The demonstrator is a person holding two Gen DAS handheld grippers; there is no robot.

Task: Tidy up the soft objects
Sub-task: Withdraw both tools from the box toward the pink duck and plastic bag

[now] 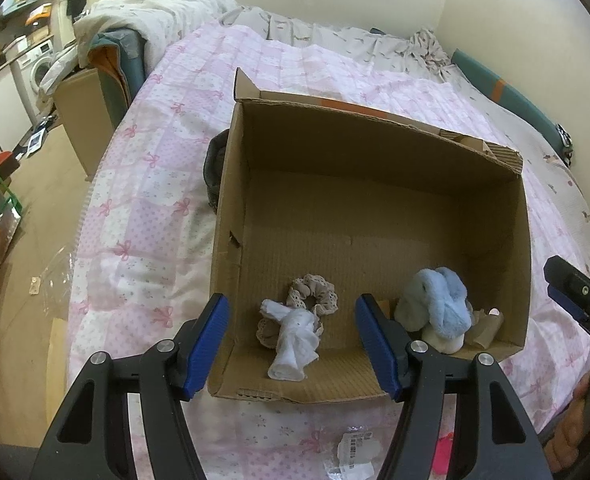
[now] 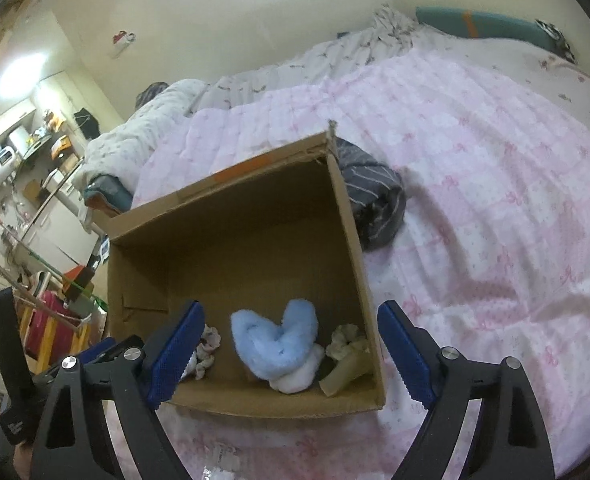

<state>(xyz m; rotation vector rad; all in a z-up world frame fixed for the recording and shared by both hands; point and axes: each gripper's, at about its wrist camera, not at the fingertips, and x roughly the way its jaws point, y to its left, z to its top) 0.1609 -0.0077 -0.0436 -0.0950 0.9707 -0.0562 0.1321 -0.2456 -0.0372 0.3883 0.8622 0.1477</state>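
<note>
An open cardboard box (image 1: pixel 231 208) sits on the pink bed; it also shows in the right wrist view (image 2: pixel 355 248). Inside lie a white cloth scrunchie (image 1: pixel 293 342), a beige lace scrunchie (image 1: pixel 315 294), a fluffy blue and white soft item (image 1: pixel 441 304) (image 2: pixel 279 338) and a pale crumpled piece (image 2: pixel 347 350). My left gripper (image 1: pixel 291 344) is open and empty, hovering over the box's near edge above the white scrunchie. My right gripper (image 2: pixel 291 350) is open and empty, above the blue item.
A dark striped garment (image 2: pixel 375 200) lies on the pink quilt (image 2: pixel 495 200) beside the box, also showing in the left wrist view (image 1: pixel 214 168). A plastic tag packet (image 1: pixel 355 448) and a pink item (image 1: pixel 443 456) lie in front of the box. The floor (image 1: pixel 43 216) and furniture are to the left.
</note>
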